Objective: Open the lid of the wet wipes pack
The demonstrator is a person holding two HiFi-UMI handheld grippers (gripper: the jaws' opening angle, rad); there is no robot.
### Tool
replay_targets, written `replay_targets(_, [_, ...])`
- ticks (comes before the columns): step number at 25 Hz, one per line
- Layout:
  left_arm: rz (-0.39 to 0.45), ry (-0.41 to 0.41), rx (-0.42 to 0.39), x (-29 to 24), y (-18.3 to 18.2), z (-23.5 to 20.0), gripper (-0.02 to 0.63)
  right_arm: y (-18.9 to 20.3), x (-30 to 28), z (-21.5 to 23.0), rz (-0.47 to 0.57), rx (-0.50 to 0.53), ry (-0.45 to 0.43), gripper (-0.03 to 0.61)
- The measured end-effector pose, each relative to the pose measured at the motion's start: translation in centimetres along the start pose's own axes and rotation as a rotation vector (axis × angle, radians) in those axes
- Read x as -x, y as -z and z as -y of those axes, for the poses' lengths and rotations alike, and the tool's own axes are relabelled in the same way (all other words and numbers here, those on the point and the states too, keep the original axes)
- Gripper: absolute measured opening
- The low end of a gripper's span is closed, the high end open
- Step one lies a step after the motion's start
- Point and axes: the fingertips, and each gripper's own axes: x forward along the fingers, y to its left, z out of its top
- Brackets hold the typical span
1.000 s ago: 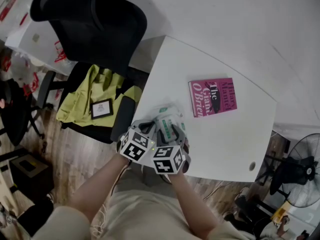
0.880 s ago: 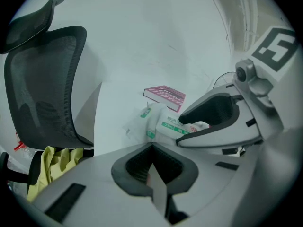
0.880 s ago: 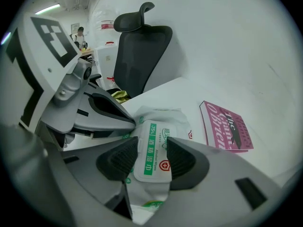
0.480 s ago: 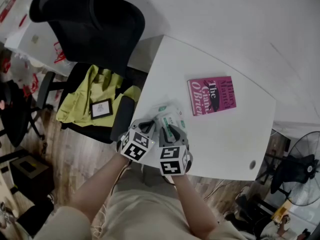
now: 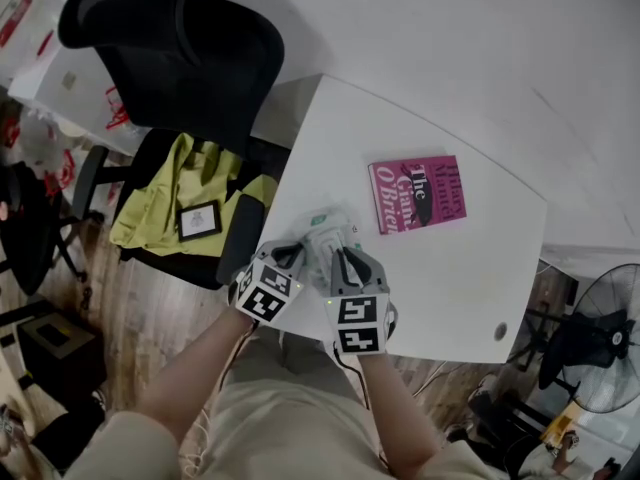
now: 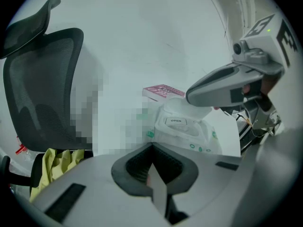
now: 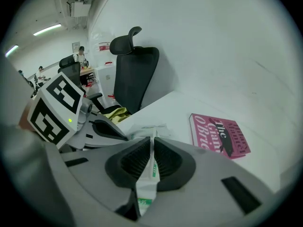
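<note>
In front of me a white table [image 5: 440, 278], curved along its far edge, with a small round hole [image 5: 500, 331] near the right corner. The wet wipes pack [image 5: 330, 233] sits by the near edge on my side. Lying flat, well apart to its right, there's a pink book [image 5: 417, 193], cover up.

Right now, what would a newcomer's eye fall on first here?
The magenta book pops on the white table, right of centre. At the near edge, both tongs meet on the wet wipes pack: the left gripper pinches its edge, and the right gripper, whose tongs have just been closing, pinches a thin flap of it.
</note>
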Motion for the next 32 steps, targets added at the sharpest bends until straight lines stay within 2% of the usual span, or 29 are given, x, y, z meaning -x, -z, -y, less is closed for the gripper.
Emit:
replay_targets(3, [0.003, 0.000, -0.001, -0.1, 0.0, 0.1, 0.021, 0.6, -0.1, 3.0, -0.004, -0.014, 0.053, 0.034])
replay_targets(7, [-0.011, -0.001, 0.008, 0.1, 0.3, 0.2, 0.021, 1.5, -0.7, 5.1, -0.016, -0.057, 0.017, 0.049])
replay_targets(21, [-0.007, 0.000, 0.008, 0.1, 0.0, 0.1, 0.021, 4.4, -4.2, 7.4, -0.049, -0.176, -0.080, 0.087])
replay_targets(27, [-0.002, -0.005, 0.008, 0.0, 0.1, 0.1, 0.021, 4.8, -4.9, 6.7, -0.051, -0.140, -0.074, 0.063])
replay_targets(32, [-0.006, 0.025, 0.073, 0.5, 0.2, -0.1, 0.021, 3.9, -3.9, 6.6, -0.049, -0.112, -0.085, 0.052])
